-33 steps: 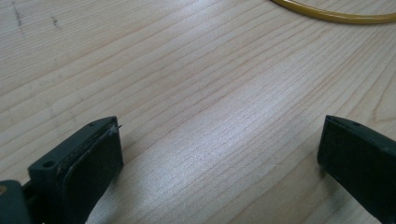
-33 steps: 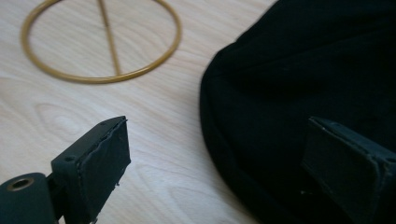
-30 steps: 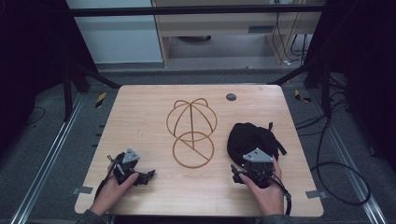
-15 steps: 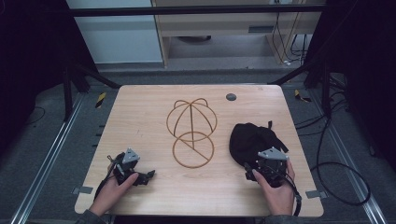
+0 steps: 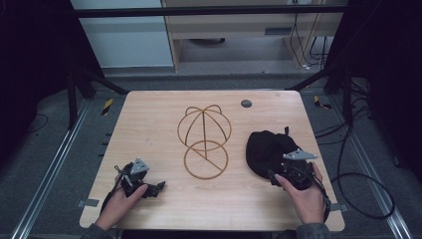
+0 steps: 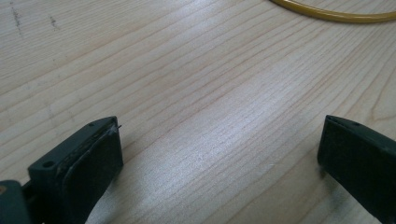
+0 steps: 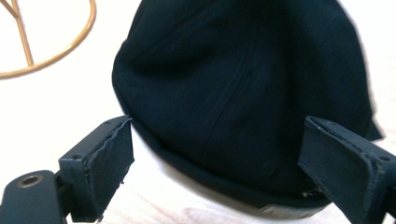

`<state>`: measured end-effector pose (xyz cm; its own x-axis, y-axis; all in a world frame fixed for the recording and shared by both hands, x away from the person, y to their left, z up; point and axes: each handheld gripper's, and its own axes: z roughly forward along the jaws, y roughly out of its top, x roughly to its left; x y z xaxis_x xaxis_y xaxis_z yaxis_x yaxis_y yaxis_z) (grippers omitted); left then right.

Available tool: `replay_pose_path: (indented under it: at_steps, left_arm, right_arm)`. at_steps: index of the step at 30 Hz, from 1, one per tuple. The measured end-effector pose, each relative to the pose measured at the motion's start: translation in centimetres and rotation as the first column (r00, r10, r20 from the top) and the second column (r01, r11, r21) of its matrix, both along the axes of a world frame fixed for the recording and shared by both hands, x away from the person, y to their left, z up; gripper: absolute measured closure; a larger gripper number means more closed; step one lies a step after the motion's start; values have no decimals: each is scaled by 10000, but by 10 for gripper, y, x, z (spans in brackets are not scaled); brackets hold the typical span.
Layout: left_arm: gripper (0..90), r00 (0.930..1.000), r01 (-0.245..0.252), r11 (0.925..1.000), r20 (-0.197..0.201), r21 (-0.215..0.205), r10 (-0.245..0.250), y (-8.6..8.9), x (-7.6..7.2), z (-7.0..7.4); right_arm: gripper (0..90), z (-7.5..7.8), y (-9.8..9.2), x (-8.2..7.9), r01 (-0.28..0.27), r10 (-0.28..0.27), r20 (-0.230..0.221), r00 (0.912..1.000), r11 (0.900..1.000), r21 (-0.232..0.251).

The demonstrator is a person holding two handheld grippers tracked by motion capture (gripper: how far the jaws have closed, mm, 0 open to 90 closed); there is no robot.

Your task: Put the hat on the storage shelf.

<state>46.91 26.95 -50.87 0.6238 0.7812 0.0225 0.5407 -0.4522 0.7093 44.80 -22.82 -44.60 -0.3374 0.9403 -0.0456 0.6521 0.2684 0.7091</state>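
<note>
A black cap [image 5: 268,147] lies on the right part of the wooden table [image 5: 149,124]. A gold wire stand [image 5: 204,142], a domed frame joined to a ring, lies flat at the middle. My right gripper [image 5: 288,172] sits at the cap's near edge, held by a hand. In the right gripper view its jaws stand open [image 7: 217,135], one on each side of the cap [image 7: 243,84], whose brim edge lies between them. My left gripper [image 5: 155,187] rests near the front left, open [image 6: 219,135] over bare wood, with the wire ring [image 6: 327,15] farther ahead.
A small dark disc [image 5: 246,103] sits near the table's far edge. Black cables trail on the floor to the right [image 5: 358,179]. Metal rails run along both sides of the table. Bare wood stretches between the left gripper and the stand.
My right gripper has moved to the right along the cap's near edge. The left gripper and the wire stand have stayed put.
</note>
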Motion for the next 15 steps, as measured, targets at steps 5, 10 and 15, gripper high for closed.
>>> replay_pose_path:
  at_steps: [5,10,15]
  left_arm:
    - [0,10000,-10,10000,7,-31,10,0,0,0]
    - [0,10000,-4,10000,0,-20,4,0,0,0]
    - [0,10000,11,10000,0,-26,-11,0,0,0]
  right_arm:
    - [111,31,-4,24,-465,440,-574,9974,9980,-437]
    - [163,46,-5,39,-911,857,-851,9927,9939,-622]
    - [254,62,-2,62,-1652,1558,-1168,9809,9834,-756]
